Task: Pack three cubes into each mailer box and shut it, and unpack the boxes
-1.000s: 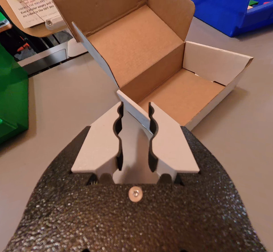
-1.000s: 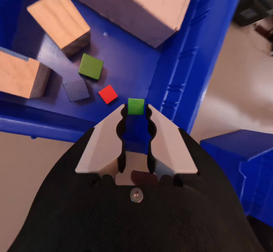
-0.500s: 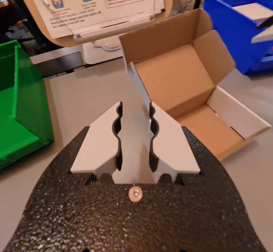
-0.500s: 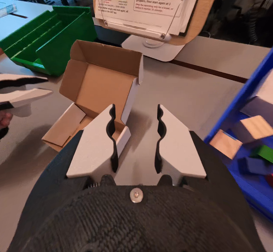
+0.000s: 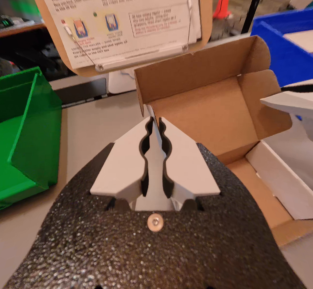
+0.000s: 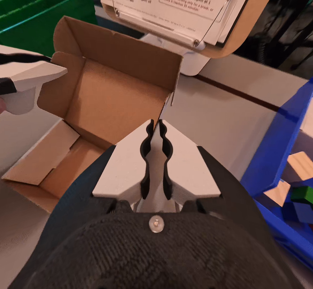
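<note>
Mailer box (image 5: 203,119) open, empty; cubes (image 6: 299,163) in blue bin (image 6: 271,153).

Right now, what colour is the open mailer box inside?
Plain brown cardboard inside the mailer box; right wrist view shows it best.

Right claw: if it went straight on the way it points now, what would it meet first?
The right claw is nearly shut on the mailer box lid's side flap edge. Straight on, it would ride further onto that flap; depth beyond is unclear.

A pale grey table (image 5: 101,124) is seen, on which an open mailer box (image 5: 203,111), a green bin (image 5: 25,136) and a blue bin (image 6: 271,153) are set.
</note>
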